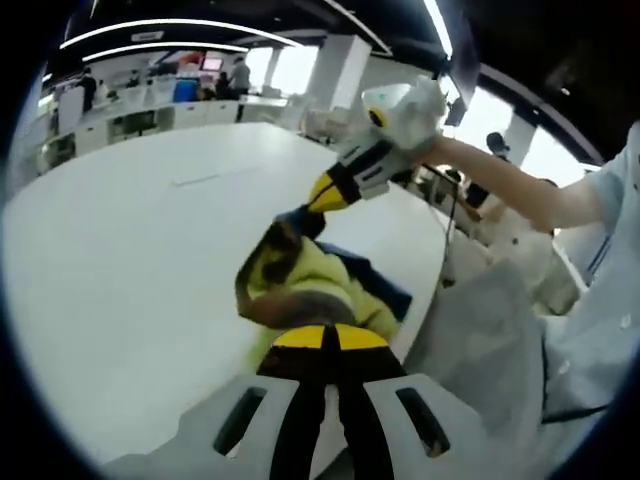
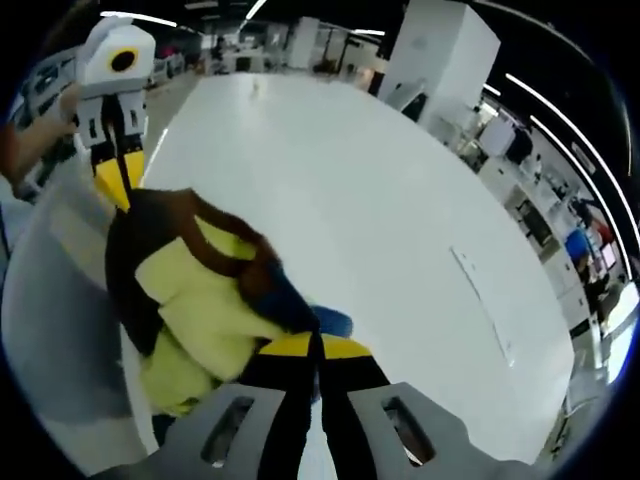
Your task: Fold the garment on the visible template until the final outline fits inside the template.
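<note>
With both tools clenched on the yellow garment, the left gripper pinching its near edge and the right gripper another edge, the work looks to be at the lift-and-spread step, the cloth hanging bunched between them just above the white table. Next, I judge, the two must draw apart to open the cloth flat before any fold. The left gripper view shows a person's bare forearm; the right gripper view shows the garment's brown trim and a faint line on the table, perhaps the template.
</note>
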The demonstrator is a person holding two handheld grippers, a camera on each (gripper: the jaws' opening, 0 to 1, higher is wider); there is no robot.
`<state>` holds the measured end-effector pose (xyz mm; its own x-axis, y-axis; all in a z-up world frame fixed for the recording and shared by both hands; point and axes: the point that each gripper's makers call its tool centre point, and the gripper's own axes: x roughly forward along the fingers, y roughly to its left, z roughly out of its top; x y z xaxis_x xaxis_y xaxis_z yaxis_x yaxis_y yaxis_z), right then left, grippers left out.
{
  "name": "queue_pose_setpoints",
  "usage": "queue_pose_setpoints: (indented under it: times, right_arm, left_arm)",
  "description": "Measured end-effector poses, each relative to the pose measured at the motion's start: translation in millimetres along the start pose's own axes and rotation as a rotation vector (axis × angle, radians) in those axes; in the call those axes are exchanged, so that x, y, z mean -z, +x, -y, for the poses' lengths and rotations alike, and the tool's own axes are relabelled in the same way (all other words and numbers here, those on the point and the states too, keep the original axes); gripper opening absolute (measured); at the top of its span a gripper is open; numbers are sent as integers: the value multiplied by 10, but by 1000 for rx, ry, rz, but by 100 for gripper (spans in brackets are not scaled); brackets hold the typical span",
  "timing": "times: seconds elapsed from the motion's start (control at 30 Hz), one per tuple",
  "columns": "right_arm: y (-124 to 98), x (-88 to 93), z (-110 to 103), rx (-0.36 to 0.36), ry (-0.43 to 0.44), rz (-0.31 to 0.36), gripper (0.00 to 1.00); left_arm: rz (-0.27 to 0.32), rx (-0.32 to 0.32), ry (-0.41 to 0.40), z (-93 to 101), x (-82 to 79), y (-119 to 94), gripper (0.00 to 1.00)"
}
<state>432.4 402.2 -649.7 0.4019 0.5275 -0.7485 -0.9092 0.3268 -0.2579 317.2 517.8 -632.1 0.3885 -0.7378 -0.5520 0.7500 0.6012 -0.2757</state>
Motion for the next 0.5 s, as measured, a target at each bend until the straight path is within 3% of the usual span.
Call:
queue_pose_setpoints:
  times: [0.5]
  right_arm:
    - [-172,133,-49,10,38,8,1]
  left_arm:
    - [-25,-42,19,-124,44,-20,0]
